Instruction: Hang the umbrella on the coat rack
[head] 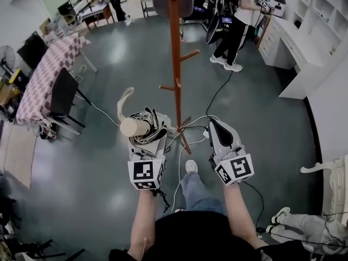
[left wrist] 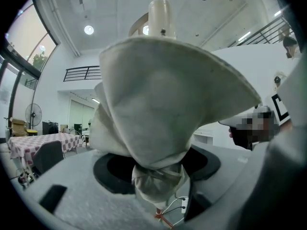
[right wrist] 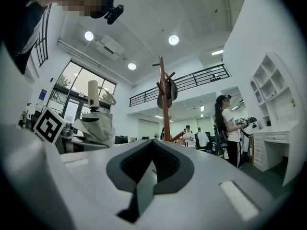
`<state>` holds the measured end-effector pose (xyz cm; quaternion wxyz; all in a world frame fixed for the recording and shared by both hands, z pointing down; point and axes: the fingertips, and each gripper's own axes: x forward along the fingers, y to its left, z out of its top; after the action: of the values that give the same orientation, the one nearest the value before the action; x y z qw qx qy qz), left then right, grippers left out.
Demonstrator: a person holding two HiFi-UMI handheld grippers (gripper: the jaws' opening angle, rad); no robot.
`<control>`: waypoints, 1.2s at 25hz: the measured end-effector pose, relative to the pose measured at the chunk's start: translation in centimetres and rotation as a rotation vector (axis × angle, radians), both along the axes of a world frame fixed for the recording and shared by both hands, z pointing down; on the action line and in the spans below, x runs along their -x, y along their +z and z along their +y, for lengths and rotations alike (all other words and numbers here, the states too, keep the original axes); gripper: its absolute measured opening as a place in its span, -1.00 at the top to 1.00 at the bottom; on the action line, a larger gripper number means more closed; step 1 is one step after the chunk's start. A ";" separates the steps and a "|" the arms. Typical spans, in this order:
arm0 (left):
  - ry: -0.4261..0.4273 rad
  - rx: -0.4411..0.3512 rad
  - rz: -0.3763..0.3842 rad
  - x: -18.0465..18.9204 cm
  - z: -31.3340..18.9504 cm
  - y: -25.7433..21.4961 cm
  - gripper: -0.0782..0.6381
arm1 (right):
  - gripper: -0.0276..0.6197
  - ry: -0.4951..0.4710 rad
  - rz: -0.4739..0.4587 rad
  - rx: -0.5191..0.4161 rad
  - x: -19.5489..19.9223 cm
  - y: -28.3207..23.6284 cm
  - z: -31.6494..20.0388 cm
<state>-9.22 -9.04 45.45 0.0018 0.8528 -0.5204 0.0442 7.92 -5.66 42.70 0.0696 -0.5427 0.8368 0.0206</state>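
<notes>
A folded cream and black umbrella (head: 149, 125) stands upright in my left gripper (head: 148, 137), which is shut on its bunched fabric. Its round cream handle (head: 132, 127) and strap loop point up toward me. In the left gripper view the umbrella (left wrist: 163, 95) fills the middle, pinched between the jaws of the left gripper (left wrist: 158, 178). The brown wooden coat rack (head: 175, 64) rises just beyond and to the right, with pegs on both sides. My right gripper (head: 220, 132) is level beside it, shut and holding nothing. Its view shows the coat rack (right wrist: 164, 99) ahead and the umbrella (right wrist: 95, 121) at left.
A dark bag (right wrist: 168, 92) hangs near the rack's top. White cables (head: 193, 125) run across the floor by the rack's feet. A person (head: 235, 20) stands behind, near white cabinets (head: 304, 42). A checkered table (head: 49, 75) and black chair (head: 62, 94) are at left.
</notes>
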 end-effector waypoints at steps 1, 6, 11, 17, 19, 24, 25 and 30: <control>0.006 -0.004 -0.004 -0.4 -0.8 -0.4 -0.01 | 0.87 -0.004 -0.004 -0.003 -0.2 -0.5 -1.0; 0.027 0.000 -0.037 -2.6 -5.3 -1.5 -0.01 | 0.87 -0.056 -0.003 -0.020 -0.4 -2.8 -6.4; 0.028 -0.004 -0.056 -4.4 -10.0 -2.2 -0.01 | 0.87 -0.111 0.003 -0.036 -0.7 -4.6 -11.7; 0.077 0.010 -0.038 -6.4 -14.5 -2.6 -0.01 | 0.87 -0.192 0.015 -0.054 -0.2 -6.5 -17.3; 0.078 0.001 -0.054 -7.4 -15.7 -2.8 -0.01 | 0.87 -0.218 0.008 -0.063 -0.3 -7.2 -18.8; 0.074 -0.004 -0.060 -8.0 -18.0 -3.1 -0.01 | 0.87 -0.254 -0.002 -0.091 -0.1 -8.6 -21.8; 0.072 0.000 -0.054 -7.8 -18.2 -3.1 -0.01 | 0.87 -0.260 -0.002 -0.093 0.1 -8.8 -22.1; 0.083 0.015 -0.050 -7.3 -18.3 -2.9 -0.01 | 0.87 -0.268 -0.011 -0.093 0.7 -9.2 -23.1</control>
<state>-1.97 -27.36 42.56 -0.0067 0.8723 -0.4840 0.0693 7.25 -28.76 33.50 0.1013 -0.4222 0.8996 0.0469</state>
